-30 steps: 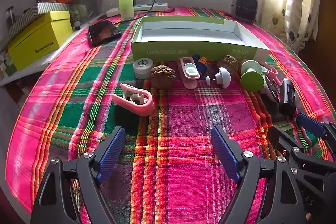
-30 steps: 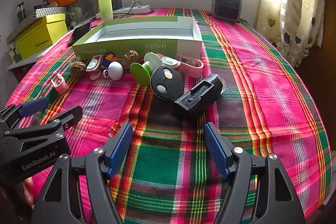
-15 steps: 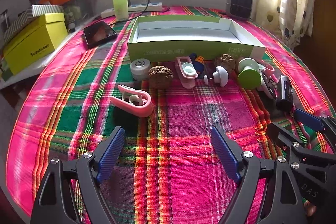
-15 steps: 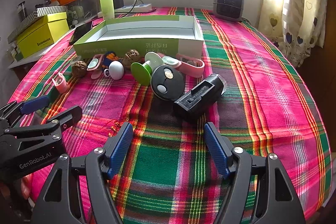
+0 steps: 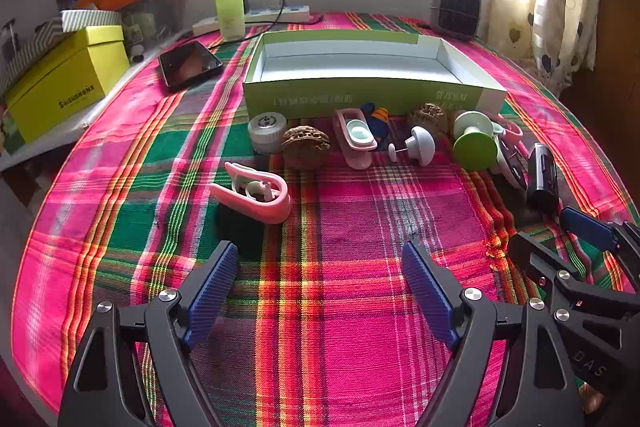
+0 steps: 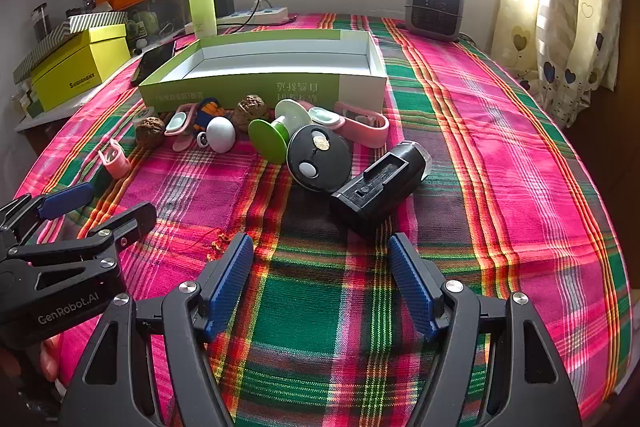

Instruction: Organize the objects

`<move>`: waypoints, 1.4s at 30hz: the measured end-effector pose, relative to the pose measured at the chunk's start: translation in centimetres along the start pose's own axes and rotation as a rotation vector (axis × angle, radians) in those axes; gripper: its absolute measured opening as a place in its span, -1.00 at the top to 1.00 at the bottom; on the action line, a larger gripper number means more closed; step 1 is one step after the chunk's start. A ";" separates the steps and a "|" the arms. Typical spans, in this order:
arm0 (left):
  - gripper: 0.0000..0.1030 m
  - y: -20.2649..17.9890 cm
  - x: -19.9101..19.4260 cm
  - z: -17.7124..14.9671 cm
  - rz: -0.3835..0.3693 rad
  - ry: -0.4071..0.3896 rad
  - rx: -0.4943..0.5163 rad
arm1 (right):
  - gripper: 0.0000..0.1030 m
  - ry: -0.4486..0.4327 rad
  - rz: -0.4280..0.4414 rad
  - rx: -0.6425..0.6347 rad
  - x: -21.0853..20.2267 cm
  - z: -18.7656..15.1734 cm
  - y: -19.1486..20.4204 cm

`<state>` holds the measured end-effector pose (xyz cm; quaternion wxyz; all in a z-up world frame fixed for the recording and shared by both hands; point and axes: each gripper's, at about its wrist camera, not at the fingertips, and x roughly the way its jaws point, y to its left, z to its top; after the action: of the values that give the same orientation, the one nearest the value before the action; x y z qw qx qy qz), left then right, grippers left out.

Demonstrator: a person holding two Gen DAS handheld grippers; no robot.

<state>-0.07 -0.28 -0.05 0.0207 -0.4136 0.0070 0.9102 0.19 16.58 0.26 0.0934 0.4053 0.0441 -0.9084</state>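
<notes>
A green box (image 5: 360,95) with a white inside lies open on the plaid cloth (image 5: 340,307), and the small things to sort lie in a row along its near wall. From its left end: a small white jar (image 5: 267,131), a walnut (image 5: 306,147) touching the jar, a pink clip with a mint pad (image 5: 356,139), a white knob (image 5: 420,147), a second walnut (image 5: 430,117) and a green spool (image 5: 474,143). Past the spool, near the box's right corner, a black round disc (image 6: 319,157) leans against a black torch (image 6: 380,183). Another pink clip (image 5: 256,193) lies apart, nearer than the jar. The left gripper (image 5: 320,291) hovers over bare cloth, jaws wide and empty. The right gripper (image 6: 320,279) is also spread wide, holding nothing, just short of the torch. Beyond the box's left end lie a phone (image 5: 190,67) and a yellow box (image 5: 64,83).
</notes>
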 end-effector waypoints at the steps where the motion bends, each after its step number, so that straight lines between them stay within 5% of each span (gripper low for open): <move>1: -0.62 0.0 0.0 0.0 0.000 0.000 0.000 | -0.37 0.000 0.000 0.000 0.0 0.0 0.0; 20: -0.61 0.6 -0.4 0.0 -0.012 0.008 -0.001 | -0.37 -0.009 0.047 0.055 -0.5 -0.1 -2.4; 30: -0.59 4.6 -0.6 1.3 -0.004 -0.016 -0.115 | -0.36 -0.040 0.026 0.188 -0.8 1.8 -5.9; 42: -0.57 5.7 1.7 2.8 -0.017 0.056 -0.200 | -0.20 0.010 0.045 0.224 1.4 3.4 -6.5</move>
<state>-3.51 -5.80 0.50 -0.0131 -0.4390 -0.0870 0.8942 -4.50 22.20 1.51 0.0679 0.4184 -0.0662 -0.9033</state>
